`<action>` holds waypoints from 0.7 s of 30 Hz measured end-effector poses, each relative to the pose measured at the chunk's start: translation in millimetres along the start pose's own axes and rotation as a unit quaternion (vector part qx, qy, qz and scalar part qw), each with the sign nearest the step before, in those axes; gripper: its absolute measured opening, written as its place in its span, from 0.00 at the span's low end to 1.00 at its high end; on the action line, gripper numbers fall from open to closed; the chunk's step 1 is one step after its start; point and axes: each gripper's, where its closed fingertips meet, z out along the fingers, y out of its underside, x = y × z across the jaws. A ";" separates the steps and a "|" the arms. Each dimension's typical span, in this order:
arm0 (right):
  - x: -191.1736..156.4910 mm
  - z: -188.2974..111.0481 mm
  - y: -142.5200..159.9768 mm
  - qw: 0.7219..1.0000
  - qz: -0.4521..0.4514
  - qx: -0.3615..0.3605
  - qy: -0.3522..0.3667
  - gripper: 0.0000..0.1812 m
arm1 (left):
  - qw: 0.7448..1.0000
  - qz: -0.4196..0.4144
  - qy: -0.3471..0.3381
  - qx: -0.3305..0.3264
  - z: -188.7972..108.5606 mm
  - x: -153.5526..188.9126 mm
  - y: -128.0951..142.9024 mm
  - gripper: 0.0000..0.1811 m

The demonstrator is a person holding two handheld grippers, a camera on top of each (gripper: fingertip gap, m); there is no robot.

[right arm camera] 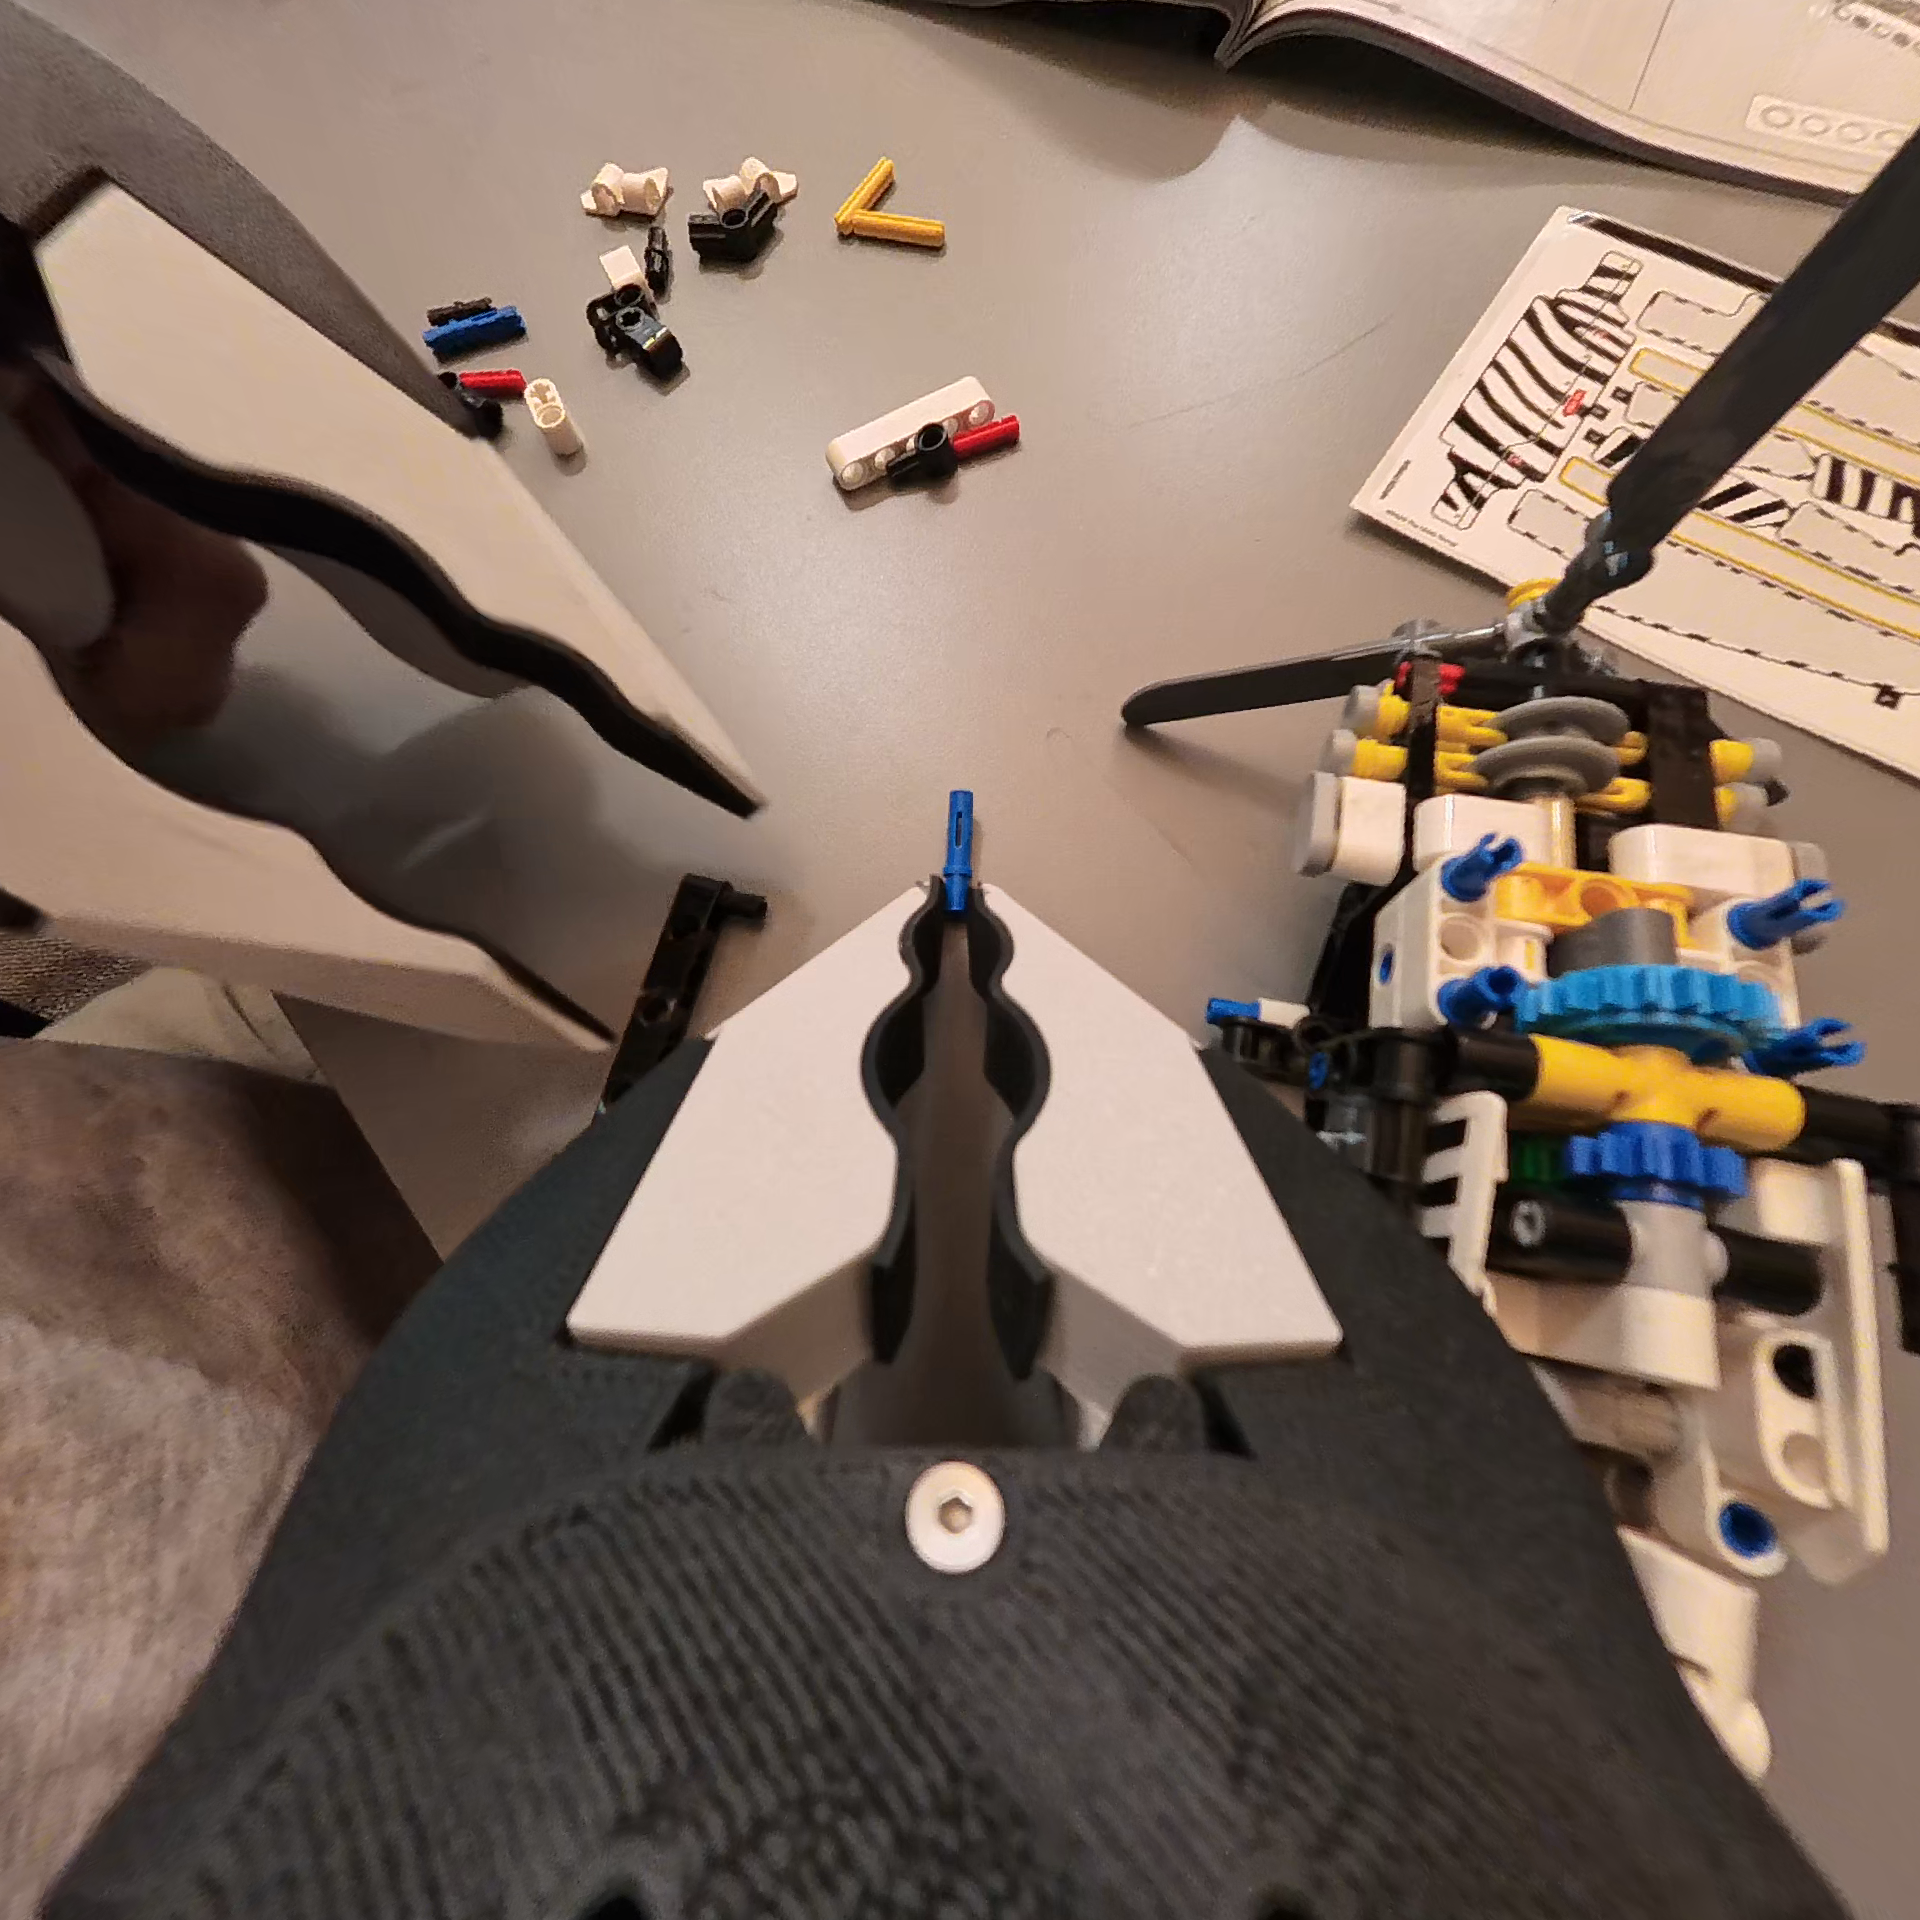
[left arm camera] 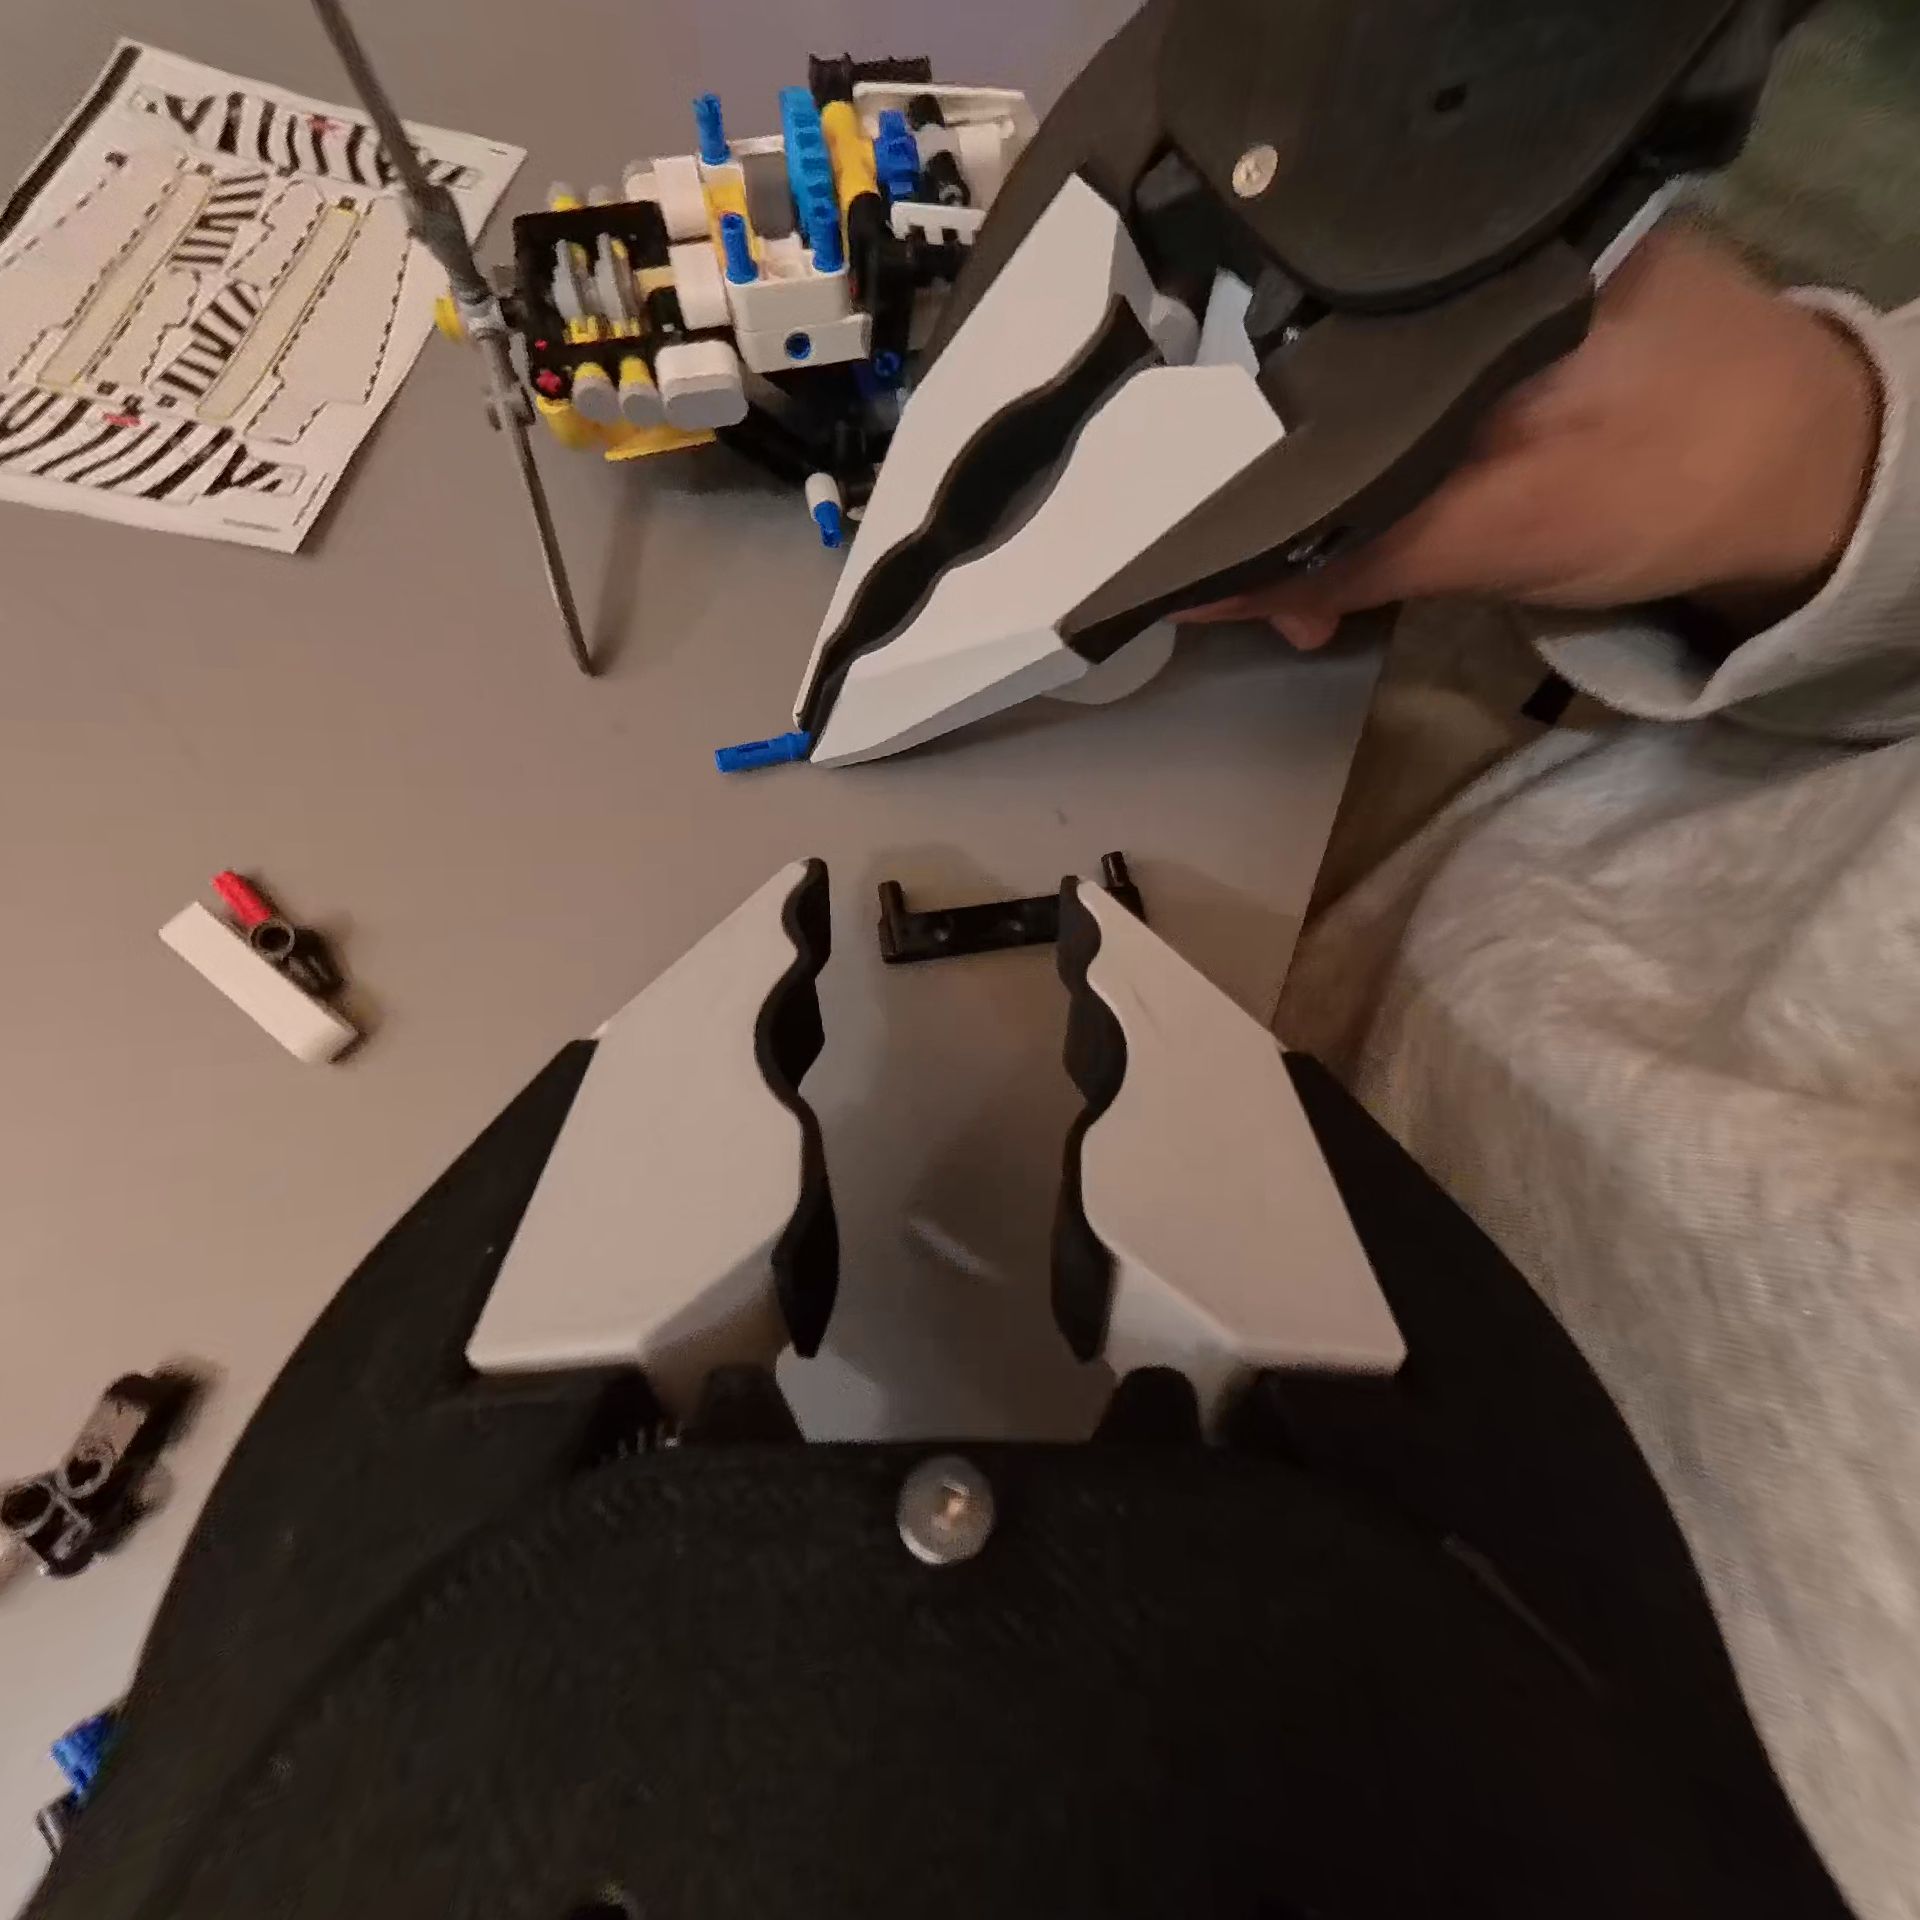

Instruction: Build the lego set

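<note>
My left gripper (left arm camera: 945,894) is open and low over the grey table, its tips on either side of a black lego beam (left arm camera: 966,925) lying flat. My right gripper (right arm camera: 958,896) is shut on a small blue pin (right arm camera: 958,847) that sticks out past its tips, just above the table. In the left wrist view the right gripper (left arm camera: 812,732) and the pin (left arm camera: 762,751) sit just beyond my left gripper. The right wrist view shows the left gripper (right arm camera: 675,914) open over the beam (right arm camera: 681,961). The partly built lego model (right arm camera: 1558,1039) stands to the right.
Loose small parts (right arm camera: 644,281), a white beam with a red pin (right arm camera: 914,436) and yellow axles (right arm camera: 888,213) lie beyond. A sticker sheet (right arm camera: 1662,468) and an open booklet (right arm camera: 1558,62) lie far right. The model's rotor blade (right arm camera: 1766,312) sticks up. The table edge (left arm camera: 1340,831) is close. Spacing between my two grippers at the tips: around 5 centimeters.
</note>
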 end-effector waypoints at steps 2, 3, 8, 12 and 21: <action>0.0 -0.1 0.0 1.000 0.000 0.000 0.000 0.01 | 1.000 0.016 0.006 -0.009 4.3 3.0 2.1 0.23; 0.0 -0.1 0.0 1.000 0.000 0.000 0.000 0.01 | 1.000 0.020 0.015 -0.017 5.5 5.9 4.9 0.23; -0.1 -0.2 0.0 1.000 0.000 0.000 -0.001 0.01 | 0.999 0.027 0.013 -0.034 0.8 10.0 12.1 0.20; -0.1 -0.2 0.0 1.000 0.001 0.000 -0.001 0.01 | 0.998 0.027 -0.009 -0.051 -6.7 8.1 17.9 0.16; -0.5 -0.3 -0.1 1.000 -0.001 0.000 -0.001 0.01 | 0.999 0.019 0.010 -0.033 -14.9 14.0 13.9 0.19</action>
